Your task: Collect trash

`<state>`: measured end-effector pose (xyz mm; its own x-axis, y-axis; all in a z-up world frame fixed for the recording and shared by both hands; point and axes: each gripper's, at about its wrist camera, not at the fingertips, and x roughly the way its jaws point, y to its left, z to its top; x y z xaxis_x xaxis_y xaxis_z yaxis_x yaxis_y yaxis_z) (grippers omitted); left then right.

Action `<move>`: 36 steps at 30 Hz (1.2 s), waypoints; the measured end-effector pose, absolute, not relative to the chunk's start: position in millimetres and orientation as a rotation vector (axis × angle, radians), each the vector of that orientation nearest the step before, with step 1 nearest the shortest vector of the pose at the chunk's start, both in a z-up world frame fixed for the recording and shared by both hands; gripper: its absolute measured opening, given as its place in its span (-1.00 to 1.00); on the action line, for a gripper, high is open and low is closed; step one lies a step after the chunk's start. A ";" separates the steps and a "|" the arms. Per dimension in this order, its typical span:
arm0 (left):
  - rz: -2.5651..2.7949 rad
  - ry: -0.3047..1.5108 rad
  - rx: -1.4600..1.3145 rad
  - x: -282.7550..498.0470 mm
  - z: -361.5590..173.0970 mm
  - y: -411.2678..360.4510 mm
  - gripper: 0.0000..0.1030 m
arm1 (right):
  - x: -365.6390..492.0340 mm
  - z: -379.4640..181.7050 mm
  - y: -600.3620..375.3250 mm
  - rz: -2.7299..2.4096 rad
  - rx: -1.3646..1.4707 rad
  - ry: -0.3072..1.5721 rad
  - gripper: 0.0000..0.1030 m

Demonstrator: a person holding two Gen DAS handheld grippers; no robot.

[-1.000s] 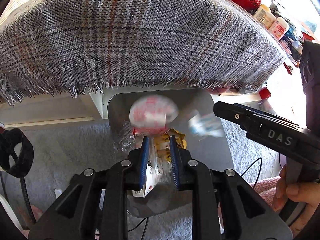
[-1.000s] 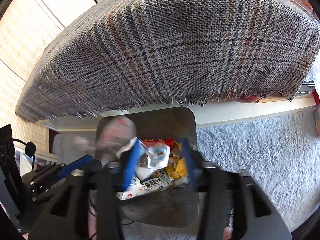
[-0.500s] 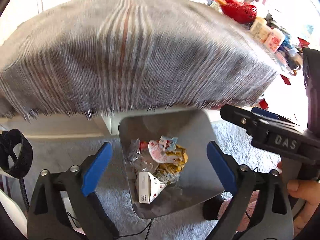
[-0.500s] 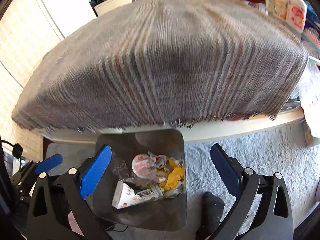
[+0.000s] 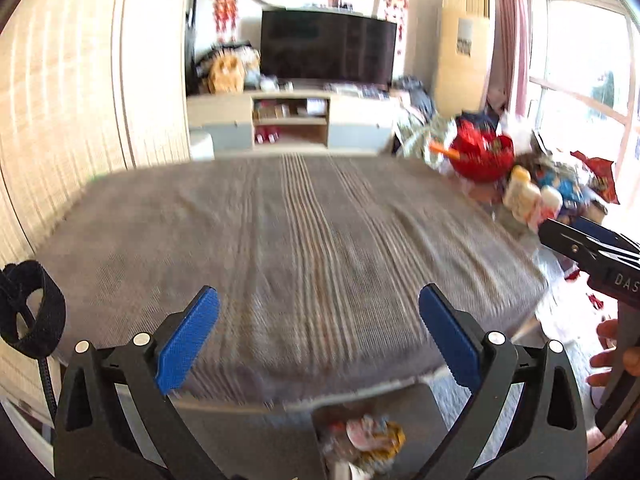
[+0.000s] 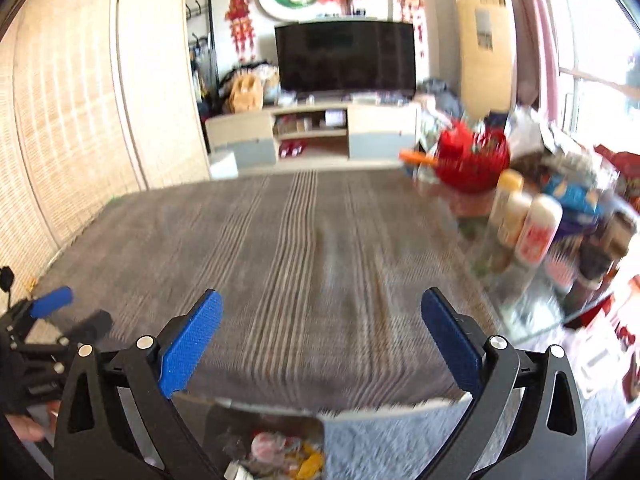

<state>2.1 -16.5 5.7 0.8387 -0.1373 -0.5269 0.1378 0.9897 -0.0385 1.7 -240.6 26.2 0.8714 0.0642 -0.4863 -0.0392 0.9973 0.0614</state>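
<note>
Both grippers, left (image 5: 319, 336) and right (image 6: 321, 338), are up over the cloth-covered table (image 5: 288, 240) now, jaws wide and empty; trash sits in the bin (image 6: 272, 452) below, bottles (image 6: 524, 228) crowding the right.

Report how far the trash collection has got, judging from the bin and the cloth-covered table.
Done: crumpled wrappers lie in the grey metal bin below the table edge. In hand: nothing; the left hand-held gripper and right hand-held gripper both stand open and empty. Left: the grey plaid tablecloth shows no loose trash, though the pictures are blurred; only bottles and clutter stand beside it, to the right.
</note>
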 end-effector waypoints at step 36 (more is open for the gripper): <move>-0.111 0.417 0.025 28.9 -1.5 -3.1 0.84 | 28.0 8.5 -243.0 0.031 0.084 0.423 0.94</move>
<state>28.9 -3.1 -1.5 0.9083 -0.1024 -0.4056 0.1127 0.9936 0.0013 28.0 -243.0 8.5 0.9116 0.0475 -0.4084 -0.0125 0.9961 0.0879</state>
